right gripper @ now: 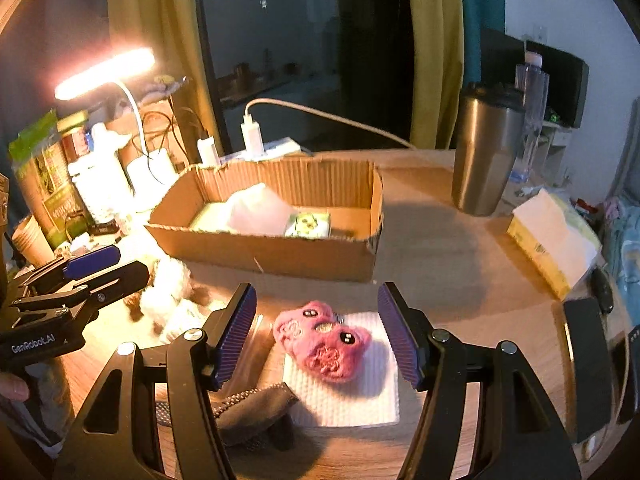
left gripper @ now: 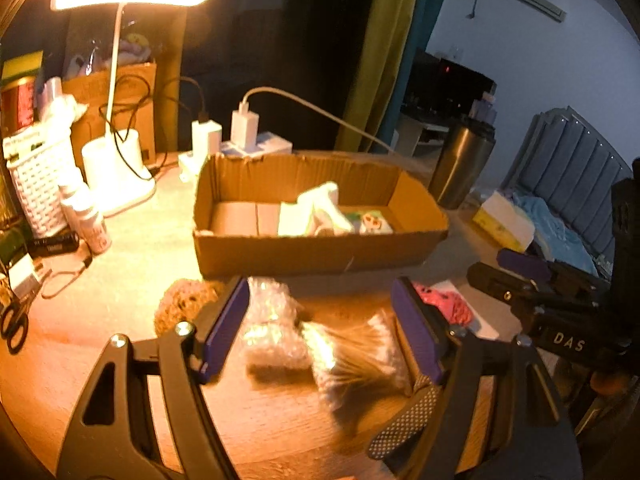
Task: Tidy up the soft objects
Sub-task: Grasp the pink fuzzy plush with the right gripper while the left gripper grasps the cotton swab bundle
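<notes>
Right, pink plush toy (right gripper: 325, 346) sits on a white textured pad (right gripper: 352, 396), on the desk in front of the cardboard box (right gripper: 264, 254), nearer me than its front wall. My judgement: it's light, squashy, fuzzy, so it shouldn't slip on ribbed pads, and nothing on it looks fragile except maybe the small bead eyes. I'd pinch it across the middle of the body, away from the eyes, and expect the pad underneath to slide or lift with it if I go too deep.

My right gripper (right gripper: 318, 334) is released, jaws wide either side of the toy, not touching it. My left gripper (left gripper: 320, 330) is also released and empty, straddling a bubble-wrap bundle (left gripper: 270, 326) and a bag of cotton swabs (left gripper: 352, 354), both in front of the box too. Those look light and crinkly, with slippery film; grip the bulk, not the edge.

A brown fuzzy ball (left gripper: 182, 304) lies left of the bundle. Box already holds white soft packs (left gripper: 316, 212).
</notes>
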Demonstrator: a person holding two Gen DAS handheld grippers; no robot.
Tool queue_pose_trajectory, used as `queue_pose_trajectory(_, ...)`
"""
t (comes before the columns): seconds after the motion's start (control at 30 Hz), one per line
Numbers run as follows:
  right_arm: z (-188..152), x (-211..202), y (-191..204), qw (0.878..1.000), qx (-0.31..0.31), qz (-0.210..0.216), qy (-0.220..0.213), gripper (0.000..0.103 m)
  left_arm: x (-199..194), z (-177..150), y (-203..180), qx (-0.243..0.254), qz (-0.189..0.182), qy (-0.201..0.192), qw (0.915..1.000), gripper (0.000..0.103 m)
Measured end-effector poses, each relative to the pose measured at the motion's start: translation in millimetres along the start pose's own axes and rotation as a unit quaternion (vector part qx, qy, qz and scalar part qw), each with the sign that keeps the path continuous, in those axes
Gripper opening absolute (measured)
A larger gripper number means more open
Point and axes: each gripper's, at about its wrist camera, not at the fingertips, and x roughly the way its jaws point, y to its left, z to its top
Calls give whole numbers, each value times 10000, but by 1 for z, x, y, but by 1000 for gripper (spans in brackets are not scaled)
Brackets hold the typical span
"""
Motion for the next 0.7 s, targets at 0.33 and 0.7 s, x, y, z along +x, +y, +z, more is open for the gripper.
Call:
queue_pose_trajectory(0.33,-18,26,-3,9993,21,157,329,66,17,-16,-4,14,56,298,9995,75)
queue_pose_trajectory(0.7,-31,45,-8,9978,61,318,580,66,44,-27,-31,339,-135,751,9965,75)
